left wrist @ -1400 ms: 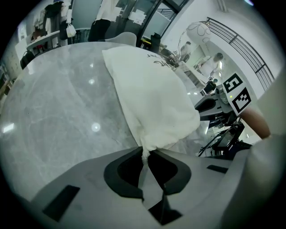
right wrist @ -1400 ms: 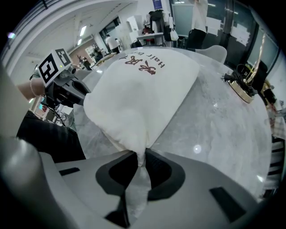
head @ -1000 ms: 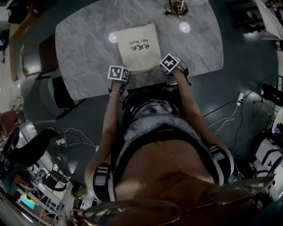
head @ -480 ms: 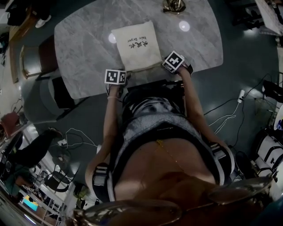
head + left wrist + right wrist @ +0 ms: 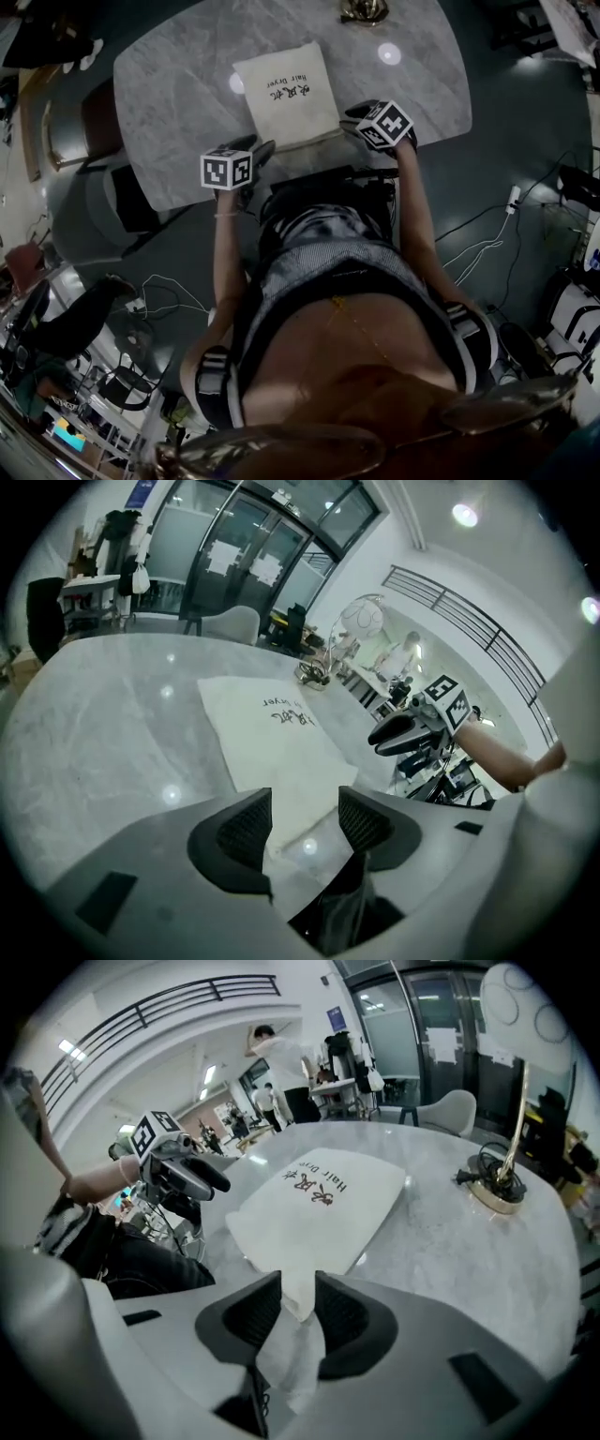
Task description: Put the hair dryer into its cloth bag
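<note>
Lifting the bag point(image 5: 286, 94) mouth probably wanted both near corners held: right gripper point(image 5: 295, 1283) had just closed, pinching the near cloth edge; left gripper point(image 5: 305, 799) had just opened, jaws spread empty, bag flat on table point(image 5: 169, 84), dryer unseen.

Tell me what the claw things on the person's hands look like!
Each one, left gripper and right gripper, has a pale grey shell and two dark ribbed pads. On top sits a white cube with black square markers. The forearms wear no sleeves.
</note>
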`<move>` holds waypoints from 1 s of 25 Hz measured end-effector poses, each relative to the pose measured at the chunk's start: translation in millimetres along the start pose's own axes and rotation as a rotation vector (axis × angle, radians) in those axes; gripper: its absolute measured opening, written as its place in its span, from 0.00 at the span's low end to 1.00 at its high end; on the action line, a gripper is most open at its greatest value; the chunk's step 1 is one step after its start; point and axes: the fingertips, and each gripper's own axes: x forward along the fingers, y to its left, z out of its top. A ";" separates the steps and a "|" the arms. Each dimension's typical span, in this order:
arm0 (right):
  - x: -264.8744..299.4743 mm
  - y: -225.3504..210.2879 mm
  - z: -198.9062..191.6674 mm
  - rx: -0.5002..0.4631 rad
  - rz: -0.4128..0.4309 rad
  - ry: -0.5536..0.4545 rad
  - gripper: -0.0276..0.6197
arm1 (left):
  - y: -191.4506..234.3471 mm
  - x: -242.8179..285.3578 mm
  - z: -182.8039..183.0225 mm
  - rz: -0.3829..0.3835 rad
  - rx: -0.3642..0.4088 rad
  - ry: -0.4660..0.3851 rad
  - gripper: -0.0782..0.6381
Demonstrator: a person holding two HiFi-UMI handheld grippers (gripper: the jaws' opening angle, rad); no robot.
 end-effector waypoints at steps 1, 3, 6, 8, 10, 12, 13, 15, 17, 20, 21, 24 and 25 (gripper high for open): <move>0.2 -2.0 4.0 -0.009 -0.022 -0.010 0.26 | 0.3 1.2 2.6 0.003 0.004 -0.010 0.42; 3.5 -4.4 8.6 -0.021 -0.049 -0.011 0.20 | 2.0 4.3 4.3 0.013 0.013 -0.011 0.33; 12.6 -3.0 7.8 -0.032 -0.056 0.030 0.17 | 5.6 8.9 0.8 0.036 0.041 0.018 0.19; 19.0 -0.2 7.0 -0.045 -0.053 0.064 0.17 | 8.7 13.0 -6.1 0.049 0.069 0.054 0.15; 26.5 2.6 3.1 -0.051 -0.041 0.101 0.16 | 11.7 17.8 -14.6 0.061 0.084 0.092 0.14; 34.2 4.0 -3.2 -0.061 -0.030 0.140 0.16 | 13.8 23.3 -23.3 0.067 0.084 0.126 0.14; 38.1 4.2 -6.6 -0.064 -0.026 0.157 0.16 | 14.8 26.1 -27.3 0.067 0.081 0.139 0.14; 45.7 3.7 -13.3 -0.065 -0.022 0.186 0.16 | 17.1 31.4 -33.8 0.067 0.073 0.155 0.14; 51.9 2.5 -18.2 -0.054 -0.019 0.202 0.16 | 19.0 35.6 -37.2 0.064 0.063 0.161 0.14; 58.7 1.4 -21.5 -0.050 -0.013 0.212 0.16 | 22.5 40.8 -42.0 0.071 0.053 0.183 0.14; 60.5 1.1 -22.5 -0.058 -0.013 0.218 0.16 | 23.1 43.0 -43.6 0.074 0.053 0.191 0.14; 64.9 0.0 -26.3 -0.081 -0.022 0.247 0.16 | 24.3 49.8 -48.2 0.089 0.070 0.220 0.14; 66.5 -0.4 -27.5 -0.086 -0.026 0.257 0.16 | 25.0 51.8 -49.8 0.098 0.083 0.232 0.14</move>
